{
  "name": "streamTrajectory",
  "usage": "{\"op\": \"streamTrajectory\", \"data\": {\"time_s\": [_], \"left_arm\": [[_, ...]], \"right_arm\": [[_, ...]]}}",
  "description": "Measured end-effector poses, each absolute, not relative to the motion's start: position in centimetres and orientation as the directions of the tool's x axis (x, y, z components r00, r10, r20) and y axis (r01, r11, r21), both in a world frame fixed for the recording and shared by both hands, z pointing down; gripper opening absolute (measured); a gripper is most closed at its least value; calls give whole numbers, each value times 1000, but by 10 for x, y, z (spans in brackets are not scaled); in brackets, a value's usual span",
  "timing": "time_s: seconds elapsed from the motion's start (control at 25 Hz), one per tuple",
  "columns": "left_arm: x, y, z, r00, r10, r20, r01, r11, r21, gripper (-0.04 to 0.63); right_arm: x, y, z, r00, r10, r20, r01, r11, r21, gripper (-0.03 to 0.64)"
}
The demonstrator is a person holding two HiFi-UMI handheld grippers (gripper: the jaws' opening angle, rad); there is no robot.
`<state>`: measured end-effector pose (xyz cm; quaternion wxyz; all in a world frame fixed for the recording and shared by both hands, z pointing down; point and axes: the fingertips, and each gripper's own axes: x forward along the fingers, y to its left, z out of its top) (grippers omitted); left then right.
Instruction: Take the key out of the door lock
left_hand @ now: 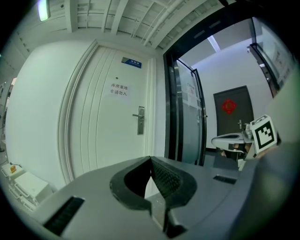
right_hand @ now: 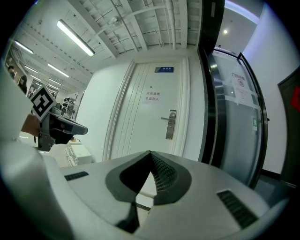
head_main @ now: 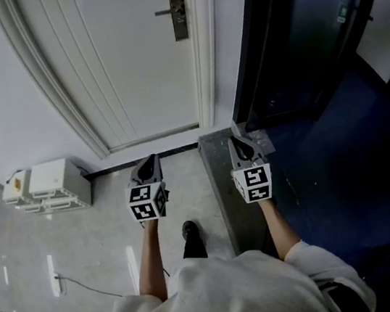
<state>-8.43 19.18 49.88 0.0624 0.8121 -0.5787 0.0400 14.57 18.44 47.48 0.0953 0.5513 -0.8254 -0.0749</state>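
Fingers point(left_hand: 165, 177) of the left gripper point(left_hand: 151, 158) meet tip to tip w/ nothing between them. The right gripper point(right_hand: 150, 153) is the same, closed and empty. Both are held roughly level, side by side, aimed at the door point(head_main: 138, 72), well apart from it.

We judge the step in hand is the approach, so no grip yet. To do it well we'd bring one gripper, prob. the right, square to the lock point(right_hand: 171, 124), open the fingers only once near, and come in below the lever handle point(head_main: 163, 12) so it doesn't get knocked. Pinch the key's head flat-on, not by a corner. If it sits turned, rotate it back to neutral first, then pull straight out along the keyhole, no sideways levering.

The lock is a dark metal plate, tall & narrow, by the door's edge nearest the glass door point(head_main: 293, 33), approx mid-height, handle sticking out toward the door's middle. The key itself we can't make out: too small from here in any view. We'd expect it low on the plate, but that's a guess.
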Motion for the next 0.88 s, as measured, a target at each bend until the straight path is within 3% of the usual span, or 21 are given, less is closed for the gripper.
{"op": "streamTrajectory", "data": {"time_s": [0.88], "left_arm": [[-156,-102,455,436,-895,90,-900,-434,40,18]], "right_arm": [[61,-86,430,-291,-956,34,-920,289,265,23]]}}
